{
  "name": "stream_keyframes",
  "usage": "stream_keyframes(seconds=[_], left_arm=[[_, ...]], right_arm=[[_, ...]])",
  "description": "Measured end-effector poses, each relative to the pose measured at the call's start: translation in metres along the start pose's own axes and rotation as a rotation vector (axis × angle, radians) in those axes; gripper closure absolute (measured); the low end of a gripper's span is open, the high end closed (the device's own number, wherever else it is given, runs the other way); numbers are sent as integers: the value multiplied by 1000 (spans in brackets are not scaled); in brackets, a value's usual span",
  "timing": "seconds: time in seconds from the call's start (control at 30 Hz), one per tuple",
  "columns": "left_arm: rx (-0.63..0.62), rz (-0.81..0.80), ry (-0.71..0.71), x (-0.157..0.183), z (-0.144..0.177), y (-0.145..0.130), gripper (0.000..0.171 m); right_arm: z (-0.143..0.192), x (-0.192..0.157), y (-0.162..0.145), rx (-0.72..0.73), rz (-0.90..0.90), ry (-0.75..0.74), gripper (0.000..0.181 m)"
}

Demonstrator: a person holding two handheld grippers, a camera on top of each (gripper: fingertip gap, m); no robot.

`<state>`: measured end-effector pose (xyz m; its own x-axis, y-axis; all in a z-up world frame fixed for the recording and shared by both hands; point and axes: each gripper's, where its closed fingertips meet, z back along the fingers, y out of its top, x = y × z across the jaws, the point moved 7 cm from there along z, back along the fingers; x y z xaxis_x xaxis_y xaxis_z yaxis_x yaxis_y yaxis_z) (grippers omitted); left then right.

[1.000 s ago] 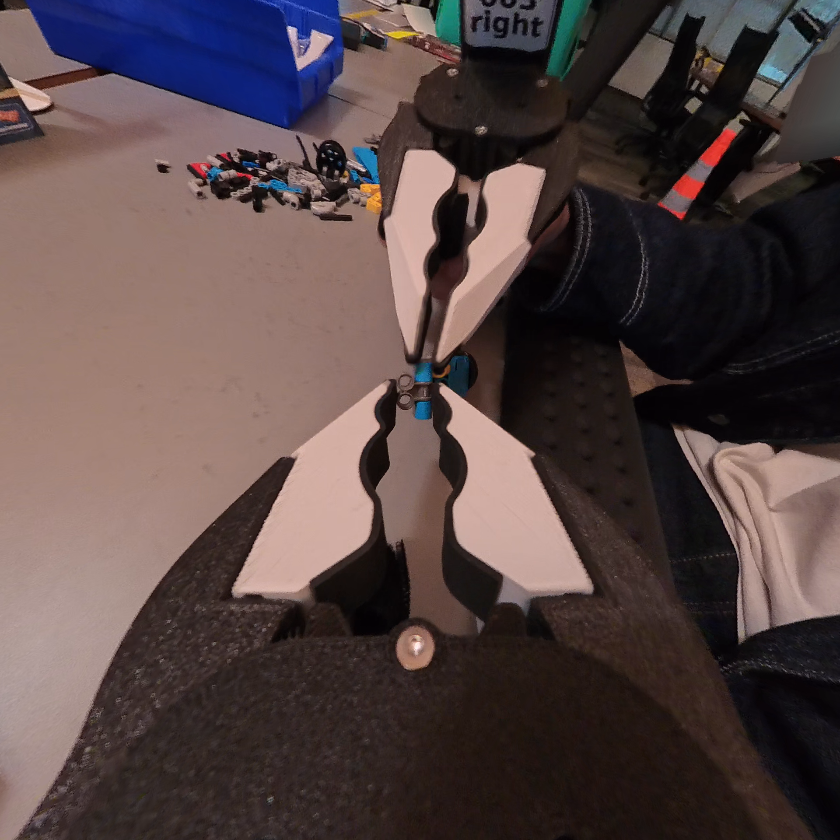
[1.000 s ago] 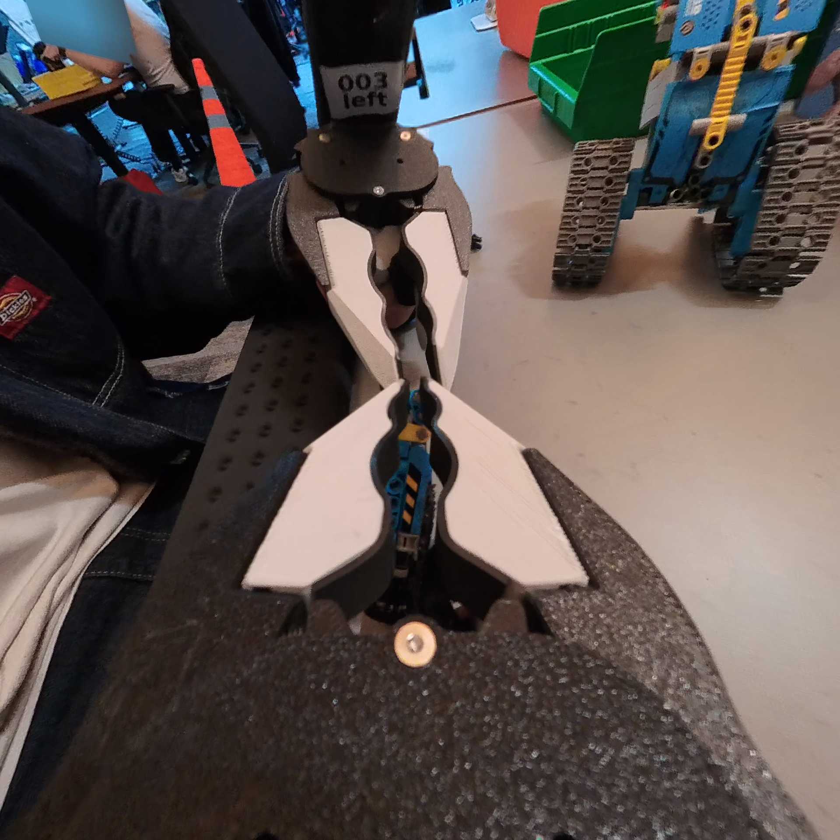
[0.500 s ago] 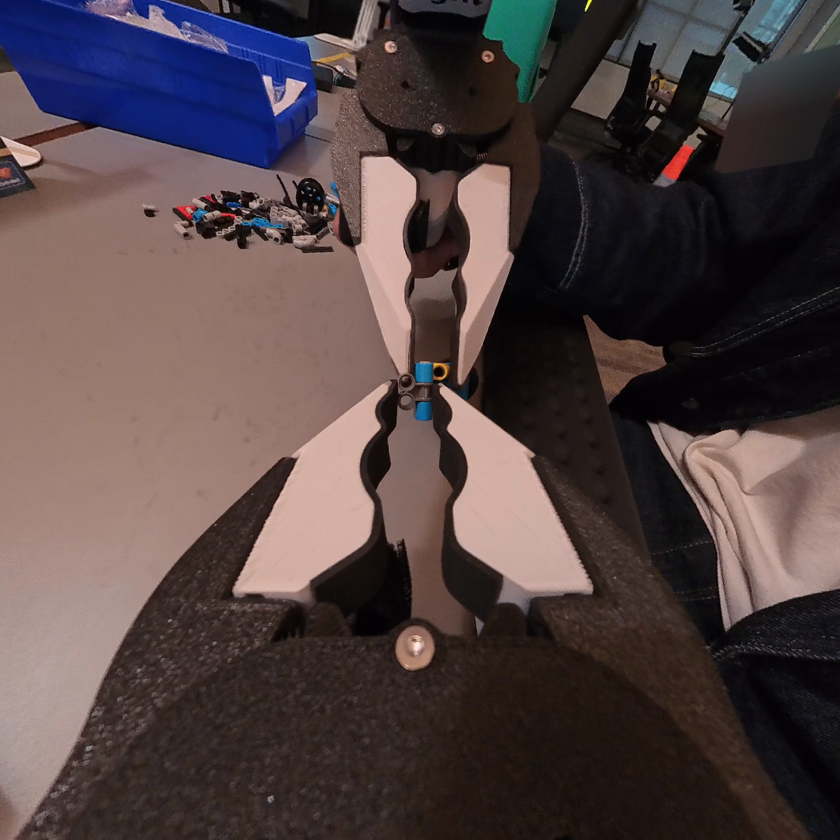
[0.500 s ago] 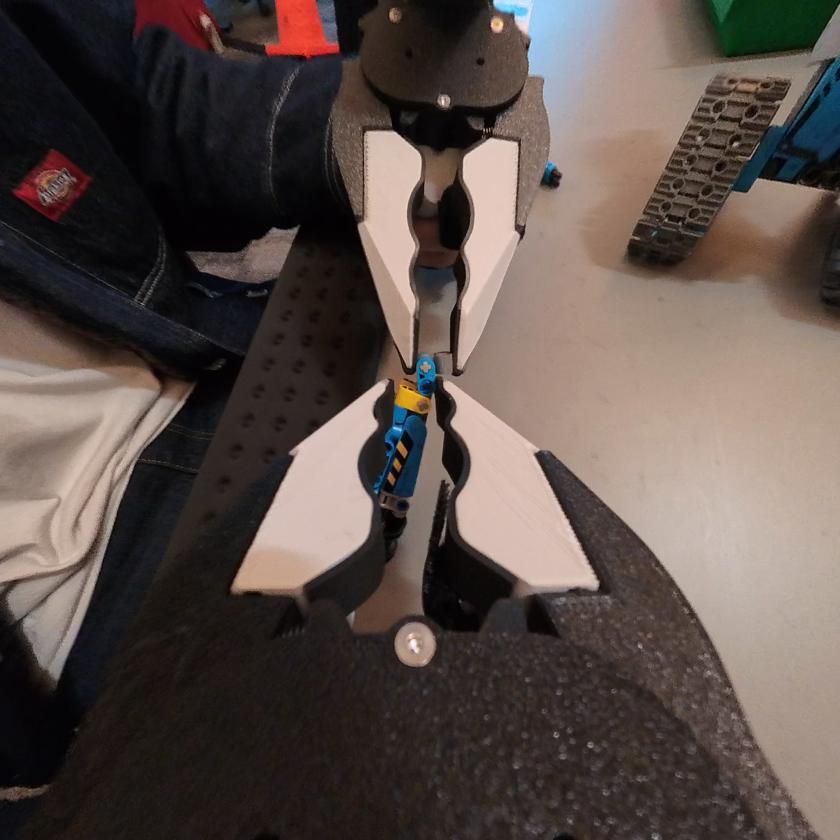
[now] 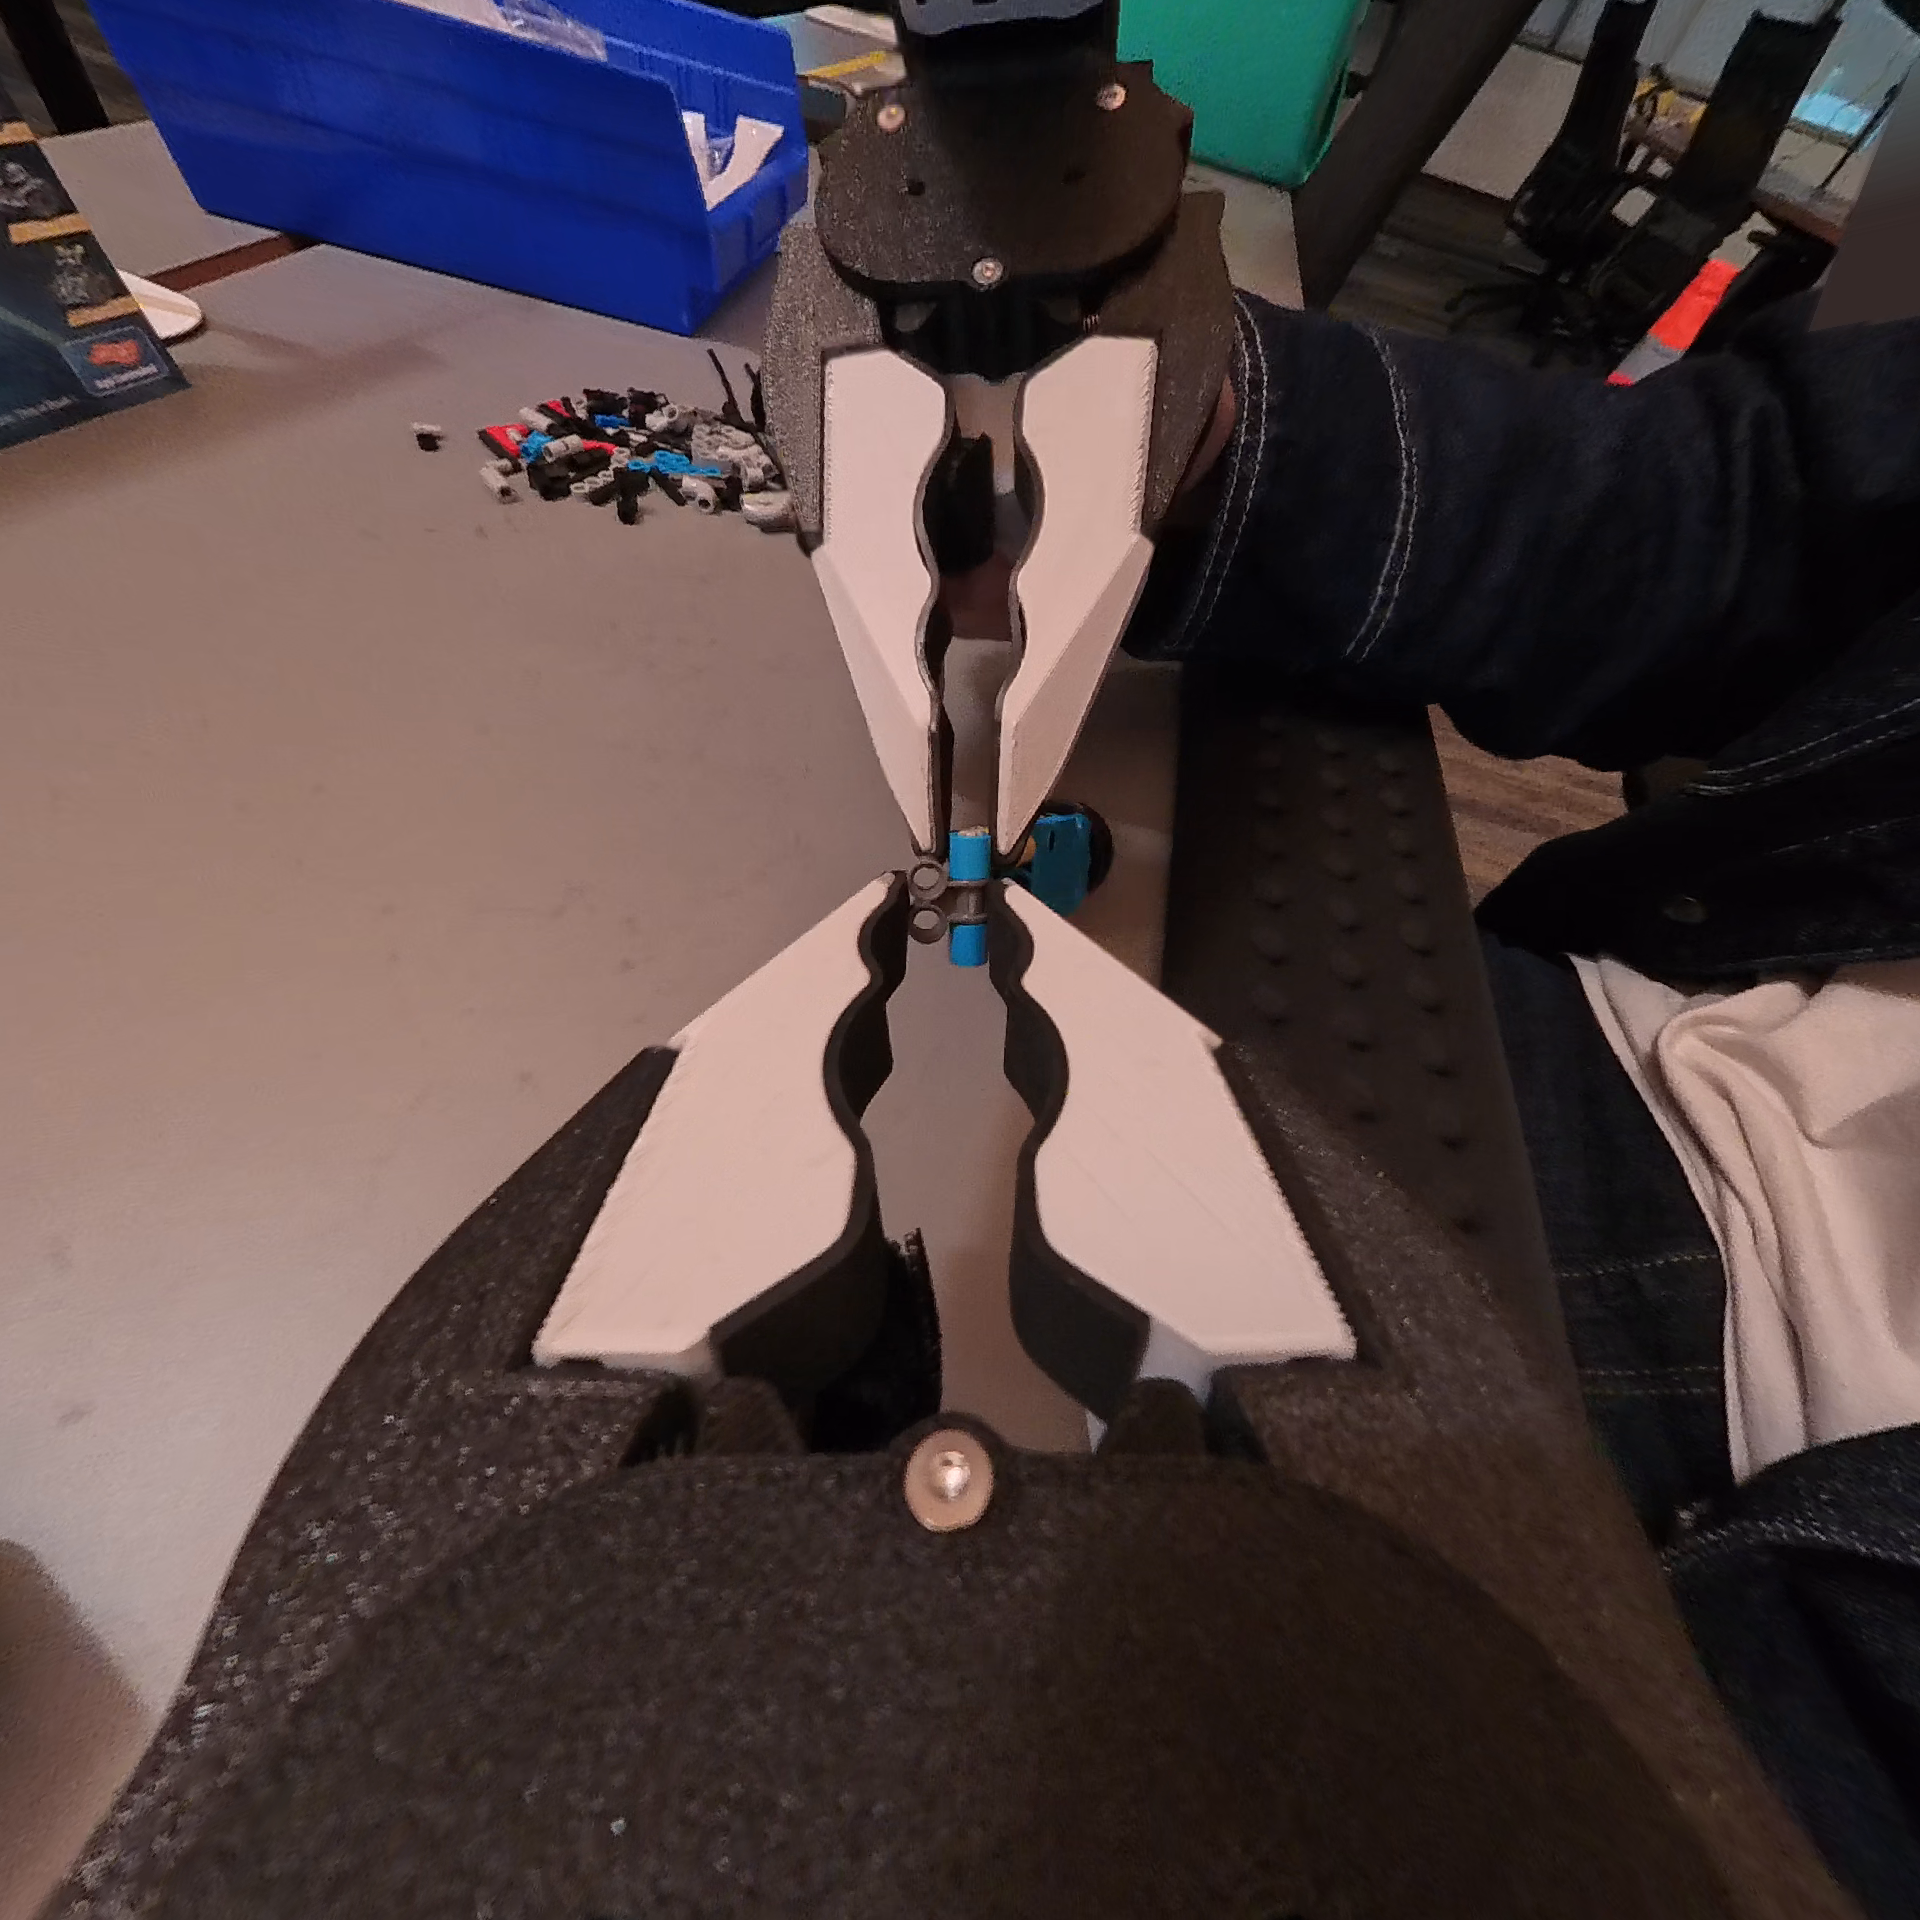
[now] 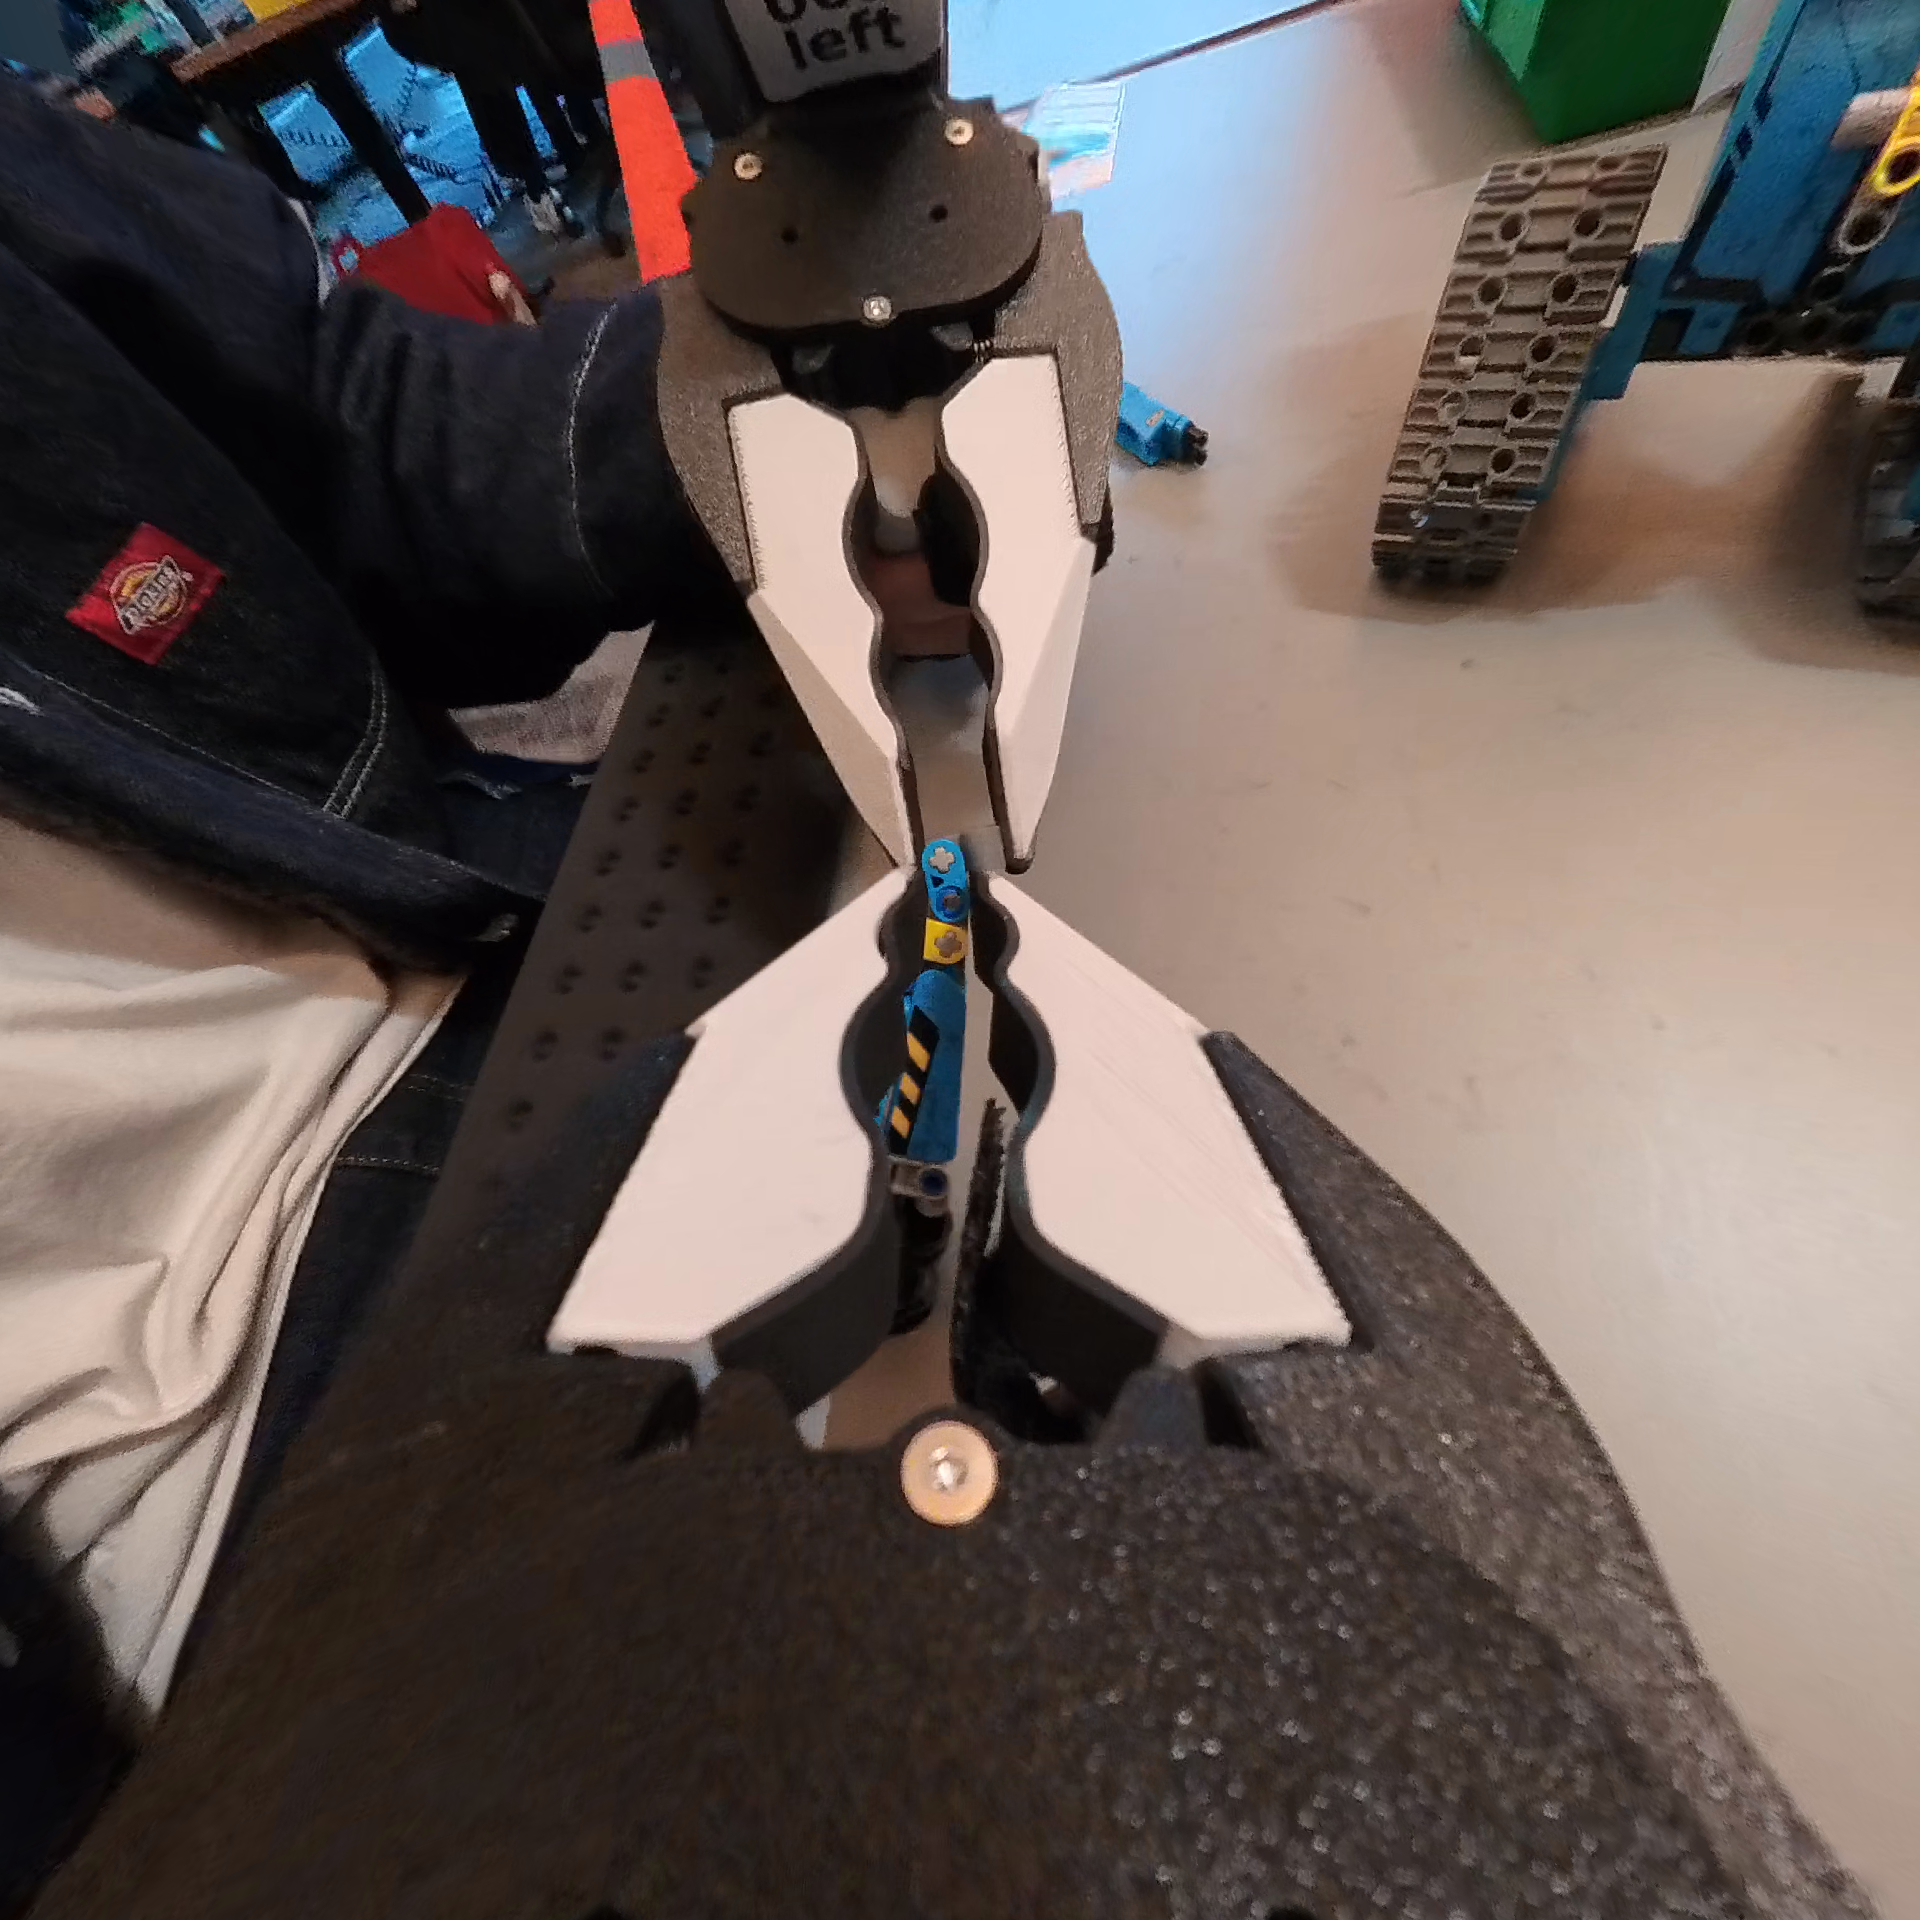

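Observation:
My left gripper [image 5: 951,902] is shut on a small grey connector with a blue pin [image 5: 964,894]. My right gripper [image 6: 945,906] is shut on a slim blue assembly [image 6: 928,1060] with a yellow block and a black-and-yellow striped panel. The two grippers meet tip to tip above the table edge. In the left wrist view the right gripper [image 5: 961,829] points down at the pin. In the right wrist view the left gripper [image 6: 956,847] touches the assembly's blue top end. A person's dark sleeves [image 5: 1507,540] are behind both grippers.
A blue bin [image 5: 447,156] and a pile of small loose parts [image 5: 623,457] are at the back left. A blue tracked model [image 6: 1558,364], a green bin [image 6: 1590,62] and a small blue piece [image 6: 1158,421] are on the grey table. A black perforated strip [image 5: 1320,935] runs along the table edge. My two grippers' fingertips are within a few centimetres of each other. Both grippers' tips are roughly 20 centimeters from the blue tracked model [image 6: 1558,364].
The grippers stay tip to tip. The right gripper's jaws, slightly apart half a second ago, have narrowed on the blue assembly. Both views have shifted a little.

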<state>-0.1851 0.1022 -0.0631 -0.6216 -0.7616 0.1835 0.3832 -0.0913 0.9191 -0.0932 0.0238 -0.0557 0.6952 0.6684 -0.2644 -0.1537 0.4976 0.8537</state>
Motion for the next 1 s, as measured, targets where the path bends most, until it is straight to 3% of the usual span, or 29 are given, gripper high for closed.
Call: stream_keyframes(seconds=[0.17, 0.43, 0.9, 0.93, 1.0], left_arm=[[210, 89, -25, -3, 9, 18, 157], [306, 107, -28, -4, 15, 28, 157], [262, 103, 9, -5, 13, 21, 158], [266, 98, 24, -6, 16, 21, 158], [377, 190, 59, -22, 44, 20, 158]], right_arm=[[13, 3, 12, 291, -65, 71, 176], [17, 0, 22, 421, -29, 44, 177], [16, 2, 15, 365, 28, 7, 178], [21, 3, 15, 383, 25, 11, 181], [88, 21, 19, 682, -58, -83, 181]])
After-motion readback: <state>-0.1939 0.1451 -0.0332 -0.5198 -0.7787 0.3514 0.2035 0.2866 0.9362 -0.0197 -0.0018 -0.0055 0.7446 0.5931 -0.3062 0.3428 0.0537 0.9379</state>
